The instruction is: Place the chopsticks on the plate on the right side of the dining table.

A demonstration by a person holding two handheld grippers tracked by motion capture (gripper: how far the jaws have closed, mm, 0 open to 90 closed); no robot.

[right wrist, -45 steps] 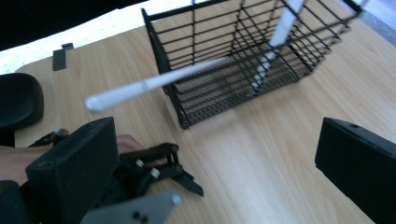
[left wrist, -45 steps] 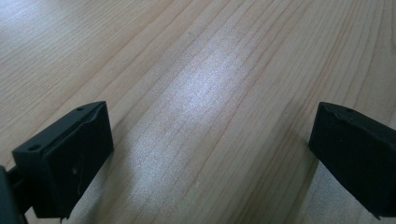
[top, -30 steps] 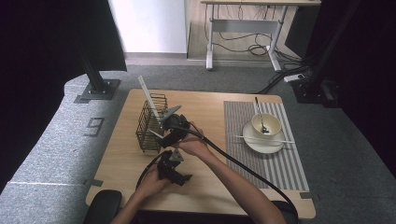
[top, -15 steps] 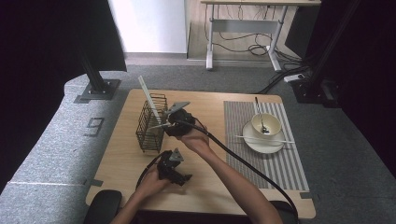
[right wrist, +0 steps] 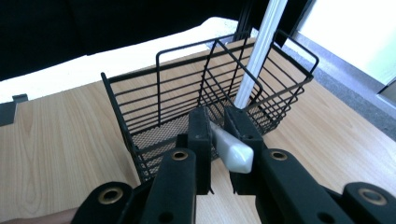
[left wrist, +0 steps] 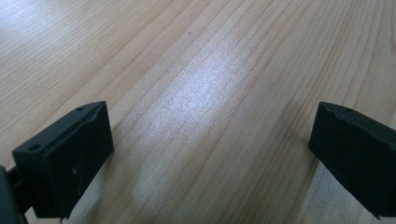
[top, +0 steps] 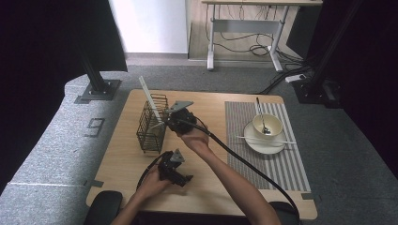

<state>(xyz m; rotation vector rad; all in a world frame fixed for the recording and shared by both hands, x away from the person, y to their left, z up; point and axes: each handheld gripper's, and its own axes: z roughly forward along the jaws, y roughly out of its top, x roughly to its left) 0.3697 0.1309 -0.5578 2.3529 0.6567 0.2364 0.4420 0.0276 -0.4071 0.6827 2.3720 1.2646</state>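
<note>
Item: white utensil handle (right wrist: 233, 151), flat and pale, its far end down inside the black wire basket (top: 152, 124) at the left of the bench (top: 211, 187).

Right tool (right wrist: 215, 135): jaws have just been closing and now pinch the white utensil handle at the basket's near rim. A second white stick (right wrist: 259, 51) leans upright in the basket's far corner.

Left tool (left wrist: 205, 154): jaws wide, nothing between them, low over bare bench near the person.

Right of bench: striped mat (top: 277, 164), plate (top: 265, 143), bowl (top: 267, 124) with spoon (top: 260, 112).

Judgement: with the grip newly made, the utensil looks ready for lifting or for seating deeper in the basket.
</note>
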